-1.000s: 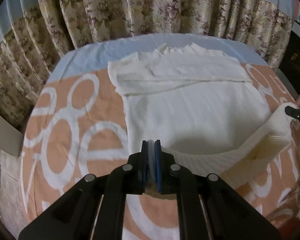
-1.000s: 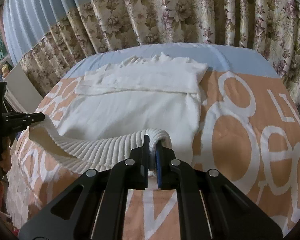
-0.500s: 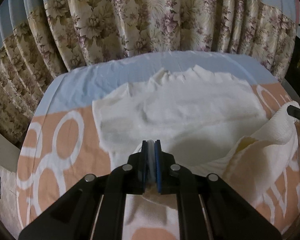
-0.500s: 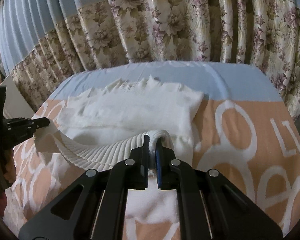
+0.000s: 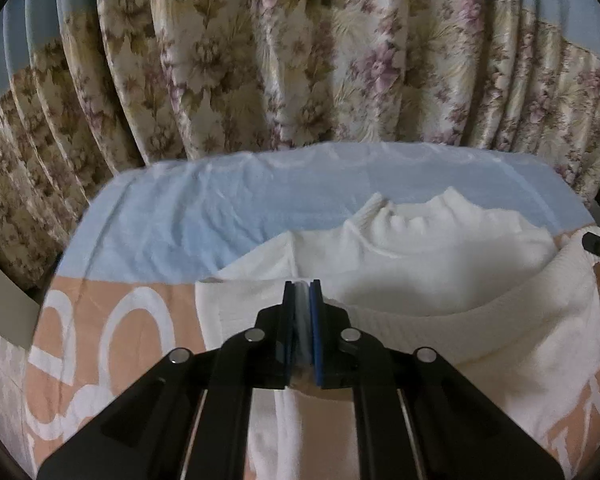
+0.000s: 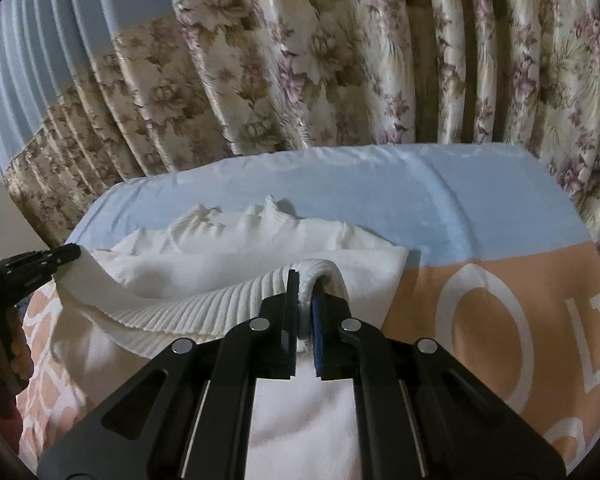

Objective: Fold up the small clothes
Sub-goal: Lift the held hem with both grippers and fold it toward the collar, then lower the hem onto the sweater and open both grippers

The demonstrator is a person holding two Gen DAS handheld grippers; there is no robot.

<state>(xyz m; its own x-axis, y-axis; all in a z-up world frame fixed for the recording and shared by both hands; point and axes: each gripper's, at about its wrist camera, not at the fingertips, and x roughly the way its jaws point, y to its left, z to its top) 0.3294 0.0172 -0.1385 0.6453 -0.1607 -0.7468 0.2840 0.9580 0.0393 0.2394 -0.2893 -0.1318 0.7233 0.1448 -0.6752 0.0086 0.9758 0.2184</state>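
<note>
A white knit sweater (image 5: pixel 428 264) lies on the bed, its collar toward the curtain. Its ribbed bottom hem (image 6: pixel 204 304) is lifted and carried over the body, hanging in a sagging band between my two grippers. My left gripper (image 5: pixel 302 304) is shut on the hem's left corner. My right gripper (image 6: pixel 306 292) is shut on the hem's right corner, which bulges out over the fingers. In the right wrist view the left gripper (image 6: pixel 66 254) shows at the left edge; in the left wrist view the tip of the right gripper (image 5: pixel 598 244) shows at the right edge.
The bed has an orange sheet with white rings and letters (image 6: pixel 500 312) and a pale blue band (image 5: pixel 220 216) at the far end. Floral curtains (image 5: pixel 320 60) hang close behind the bed. A person's hand (image 6: pixel 18 356) holds the left gripper.
Both grippers have carried the hem forward over the sweater's body toward the collar. The folded-in sleeves are now covered or close under the hem, and the curtain looms larger.
</note>
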